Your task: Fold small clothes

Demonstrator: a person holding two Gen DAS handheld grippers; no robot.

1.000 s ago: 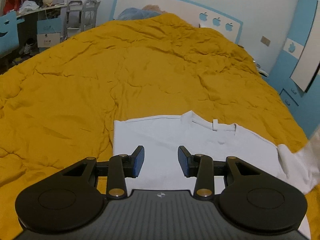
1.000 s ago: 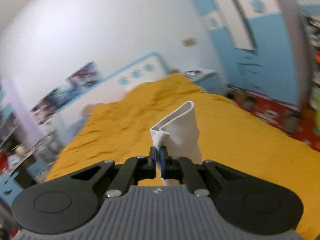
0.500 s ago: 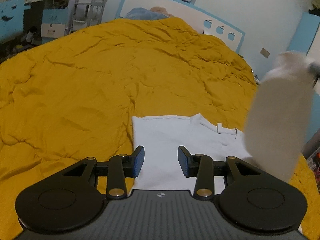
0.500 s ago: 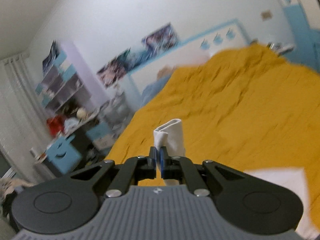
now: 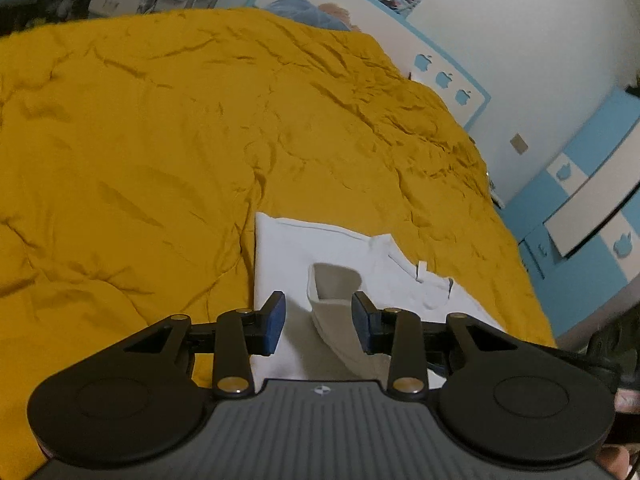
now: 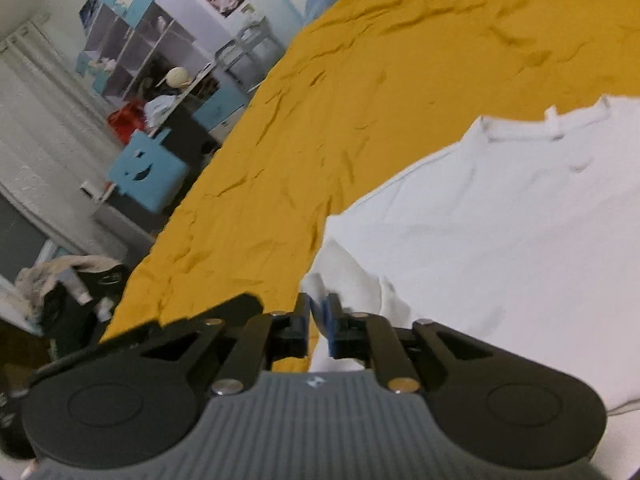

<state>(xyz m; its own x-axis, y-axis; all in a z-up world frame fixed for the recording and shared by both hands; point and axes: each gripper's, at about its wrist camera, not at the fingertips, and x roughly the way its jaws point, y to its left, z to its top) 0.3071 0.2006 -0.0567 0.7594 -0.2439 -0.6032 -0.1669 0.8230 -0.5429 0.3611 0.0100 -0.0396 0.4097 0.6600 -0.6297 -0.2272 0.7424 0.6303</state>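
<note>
A small white T-shirt lies flat on the mustard-yellow bedspread, collar away from me. Its right sleeve is folded over onto the body, its open cuff facing the collar. My left gripper is open and empty, low over the shirt, its fingers either side of the folded sleeve. My right gripper is shut on the white sleeve cloth, low at the shirt's near left edge.
The yellow bedspread spreads far left and ahead. A headboard and pillow lie at the far end. Blue drawers and cabinet stand right of the bed. A cluttered desk, shelves and blue chair stand beyond its left side.
My right gripper has carried the sleeve from high in the air across and down onto the shirt body. My left gripper has stayed open over the shirt and shifted slightly.
</note>
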